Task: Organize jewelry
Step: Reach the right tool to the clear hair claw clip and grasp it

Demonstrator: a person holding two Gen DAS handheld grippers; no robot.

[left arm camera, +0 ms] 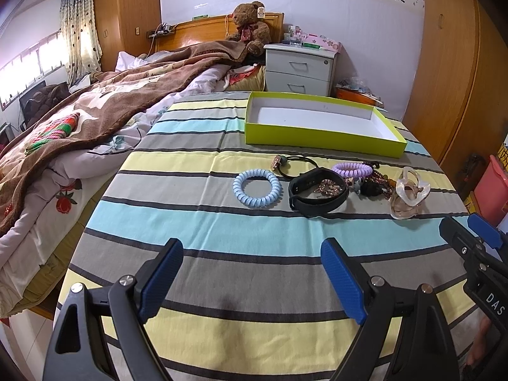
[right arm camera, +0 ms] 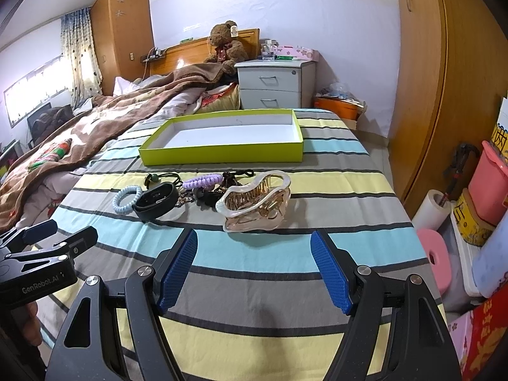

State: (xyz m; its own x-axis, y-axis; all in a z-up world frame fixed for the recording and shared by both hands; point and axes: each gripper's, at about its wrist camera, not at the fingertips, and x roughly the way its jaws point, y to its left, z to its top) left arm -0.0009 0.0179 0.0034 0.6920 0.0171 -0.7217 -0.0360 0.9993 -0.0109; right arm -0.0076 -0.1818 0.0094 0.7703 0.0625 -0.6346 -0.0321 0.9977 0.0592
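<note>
Nothing sorted yet: green box [right arm camera: 222, 154] empty, all jewelry heaped just before it on the striped sheet [right arm camera: 254, 254]. Counted: one clear claw clip [right arm camera: 254, 204], one black band [right arm camera: 155, 204], two coil ties (blue [left arm camera: 257, 189], purple [left arm camera: 352, 169]), some tangled beads. Left gripper [left arm camera: 250, 281] and right gripper [right arm camera: 254, 271] both spread, holding nothing.

empty lime box [right arm camera: 222, 155], hair ties, black band [right arm camera: 155, 204], clear claw clip [right arm camera: 254, 204] clustered before it
</note>
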